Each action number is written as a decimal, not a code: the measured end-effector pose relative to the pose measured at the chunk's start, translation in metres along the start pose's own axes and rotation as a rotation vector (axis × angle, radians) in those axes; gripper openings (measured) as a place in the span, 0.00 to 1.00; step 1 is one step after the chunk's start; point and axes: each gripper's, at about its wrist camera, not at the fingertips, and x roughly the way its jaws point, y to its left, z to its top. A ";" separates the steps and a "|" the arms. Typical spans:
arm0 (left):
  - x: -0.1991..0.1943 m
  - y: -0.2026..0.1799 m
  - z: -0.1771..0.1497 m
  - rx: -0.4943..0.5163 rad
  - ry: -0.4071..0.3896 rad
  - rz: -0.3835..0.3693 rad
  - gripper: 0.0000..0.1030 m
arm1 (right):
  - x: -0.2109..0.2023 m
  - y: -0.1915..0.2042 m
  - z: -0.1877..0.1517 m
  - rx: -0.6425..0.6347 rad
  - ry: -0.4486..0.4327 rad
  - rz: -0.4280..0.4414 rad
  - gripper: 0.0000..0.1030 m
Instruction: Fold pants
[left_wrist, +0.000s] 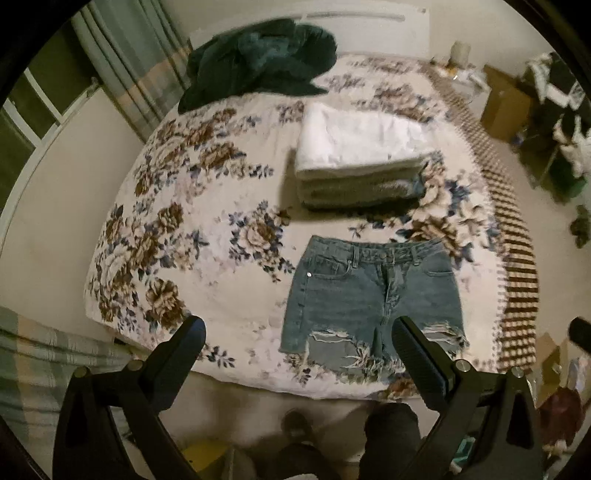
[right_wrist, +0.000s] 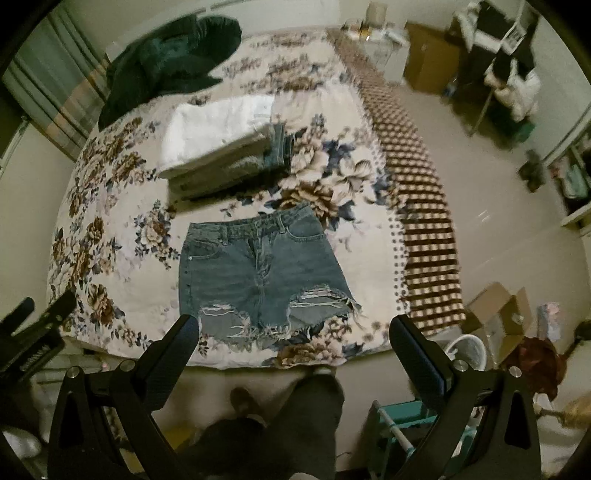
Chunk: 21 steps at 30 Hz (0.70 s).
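Note:
Blue denim shorts (left_wrist: 373, 295) with frayed, ripped hems lie flat and unfolded on the floral bed cover, waistband far, leg hems toward me. They also show in the right wrist view (right_wrist: 258, 269). My left gripper (left_wrist: 299, 332) is open and empty, held above the bed's near edge, short of the hems. My right gripper (right_wrist: 293, 330) is open and empty, also held above the near edge just short of the hems. The left gripper's body (right_wrist: 33, 332) shows at the left edge of the right wrist view.
A stack of folded clothes, white on top (left_wrist: 358, 147), sits beyond the shorts. A dark green blanket (left_wrist: 258, 59) is heaped at the far end. Boxes (right_wrist: 498, 325), a white bin and clutter stand on the floor at the right. My legs are below.

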 end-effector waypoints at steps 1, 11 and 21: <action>0.012 -0.011 0.002 -0.002 0.021 0.013 1.00 | 0.017 -0.012 0.013 -0.004 0.011 0.008 1.00; 0.190 -0.205 -0.042 -0.033 0.321 -0.112 1.00 | 0.211 -0.164 0.104 -0.001 0.161 0.009 1.00; 0.312 -0.326 -0.113 -0.059 0.507 -0.169 0.97 | 0.326 -0.185 0.108 -0.119 0.257 -0.011 1.00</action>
